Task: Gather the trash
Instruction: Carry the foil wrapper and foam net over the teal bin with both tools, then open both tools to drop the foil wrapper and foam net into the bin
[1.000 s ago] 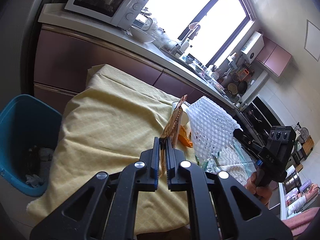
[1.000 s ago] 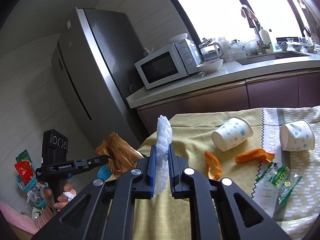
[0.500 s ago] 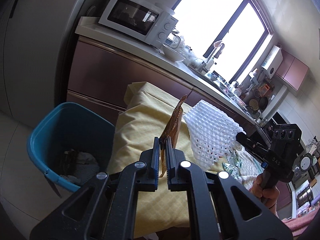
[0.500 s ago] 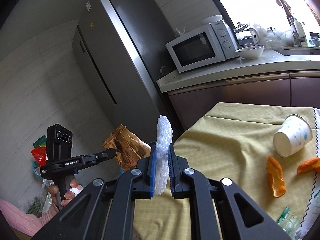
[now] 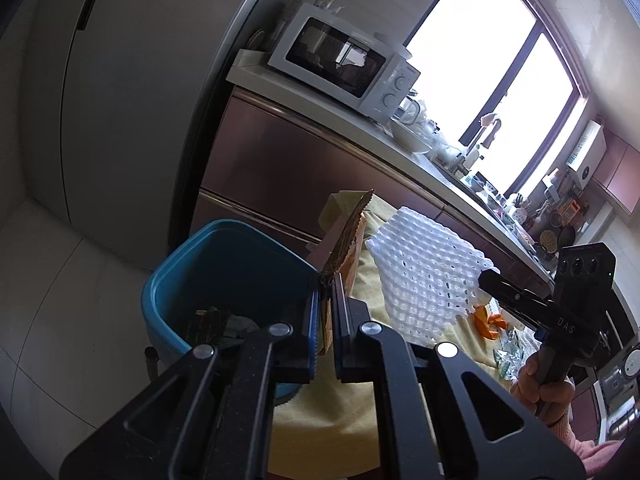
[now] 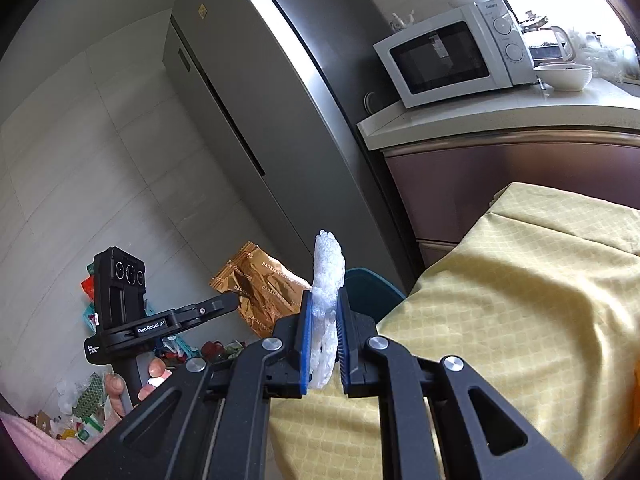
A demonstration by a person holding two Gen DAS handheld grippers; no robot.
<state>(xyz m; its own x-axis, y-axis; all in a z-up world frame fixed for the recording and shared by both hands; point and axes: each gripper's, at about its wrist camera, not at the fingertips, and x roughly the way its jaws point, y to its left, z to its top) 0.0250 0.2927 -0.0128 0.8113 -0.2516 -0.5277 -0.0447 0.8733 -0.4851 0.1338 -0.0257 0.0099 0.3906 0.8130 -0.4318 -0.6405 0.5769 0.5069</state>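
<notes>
My left gripper (image 5: 327,284) is shut on a brown foil snack wrapper (image 5: 347,236), seen edge-on, held just over the near rim of a blue trash bin (image 5: 224,256) that has some trash at its bottom. The wrapper also shows flat in the right wrist view (image 6: 260,292). My right gripper (image 6: 324,300) is shut on a white foam fruit net (image 6: 329,272), held above the table's left end; the net also shows in the left wrist view (image 5: 424,272). Part of the bin rim (image 6: 372,280) shows behind the net.
A table with a yellow cloth (image 6: 520,280) stands to the right of the bin. Orange peel (image 5: 490,320) and a crumpled clear wrapper (image 5: 512,354) lie on it. A fridge (image 6: 248,120), a counter with a microwave (image 6: 452,52) and more litter on the floor (image 6: 80,400) surround the area.
Both grippers have swung left, away from the table middle toward the bin, each still holding its item. The bin now sits right under the left gripper's wrapper.
</notes>
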